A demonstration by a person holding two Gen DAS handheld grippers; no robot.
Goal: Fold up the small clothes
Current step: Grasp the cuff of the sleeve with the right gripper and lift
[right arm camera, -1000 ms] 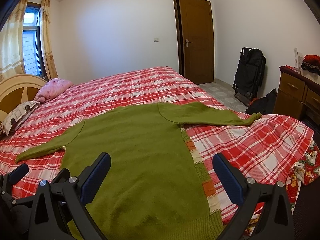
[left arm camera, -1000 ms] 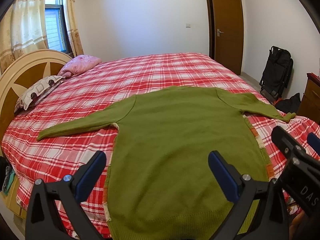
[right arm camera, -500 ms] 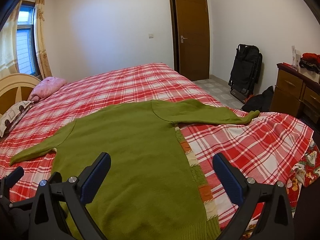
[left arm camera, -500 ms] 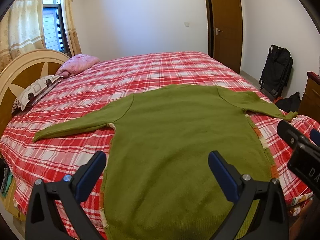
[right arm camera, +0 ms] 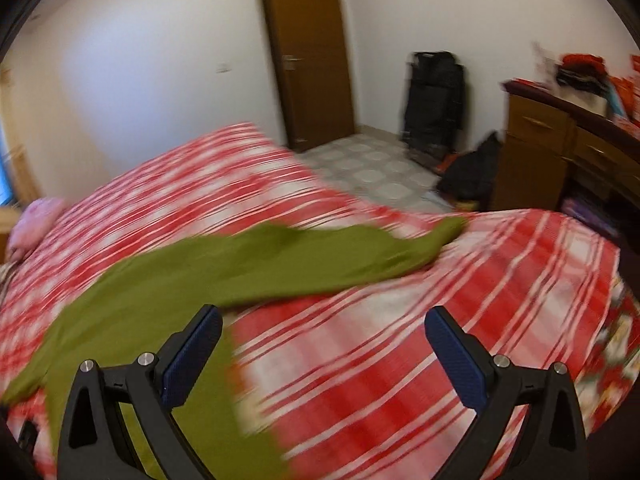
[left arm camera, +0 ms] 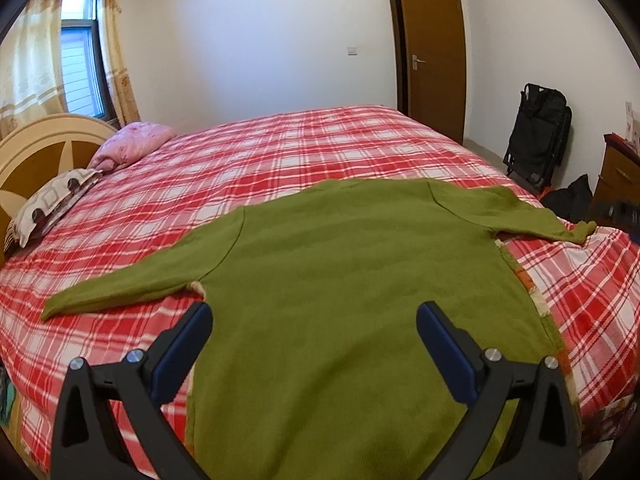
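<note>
A green long-sleeved sweater (left arm camera: 352, 280) lies flat on the red plaid bed (left arm camera: 280, 160), sleeves spread to both sides. My left gripper (left arm camera: 314, 320) hovers open above its lower body, nothing between the blue pads. The right wrist view is motion-blurred. There my right gripper (right arm camera: 324, 324) is open over the plaid cover just right of the sweater (right arm camera: 180, 280), facing its right sleeve (right arm camera: 380, 248). A dark part of the right gripper (left arm camera: 618, 210) shows at the right edge of the left wrist view.
Two pillows (left arm camera: 136, 144) rest by the headboard (left arm camera: 36, 152) at the left. A brown door (left arm camera: 432, 52), a black folded cart (left arm camera: 538, 132) and a dark bag on the floor (right arm camera: 468, 168) stand beyond the bed. A wooden dresser (right arm camera: 560, 148) with clutter is at right.
The right gripper has swung quickly to the right, toward the right sleeve and bed edge. The left gripper has edged forward over the sweater. Both stay open.
</note>
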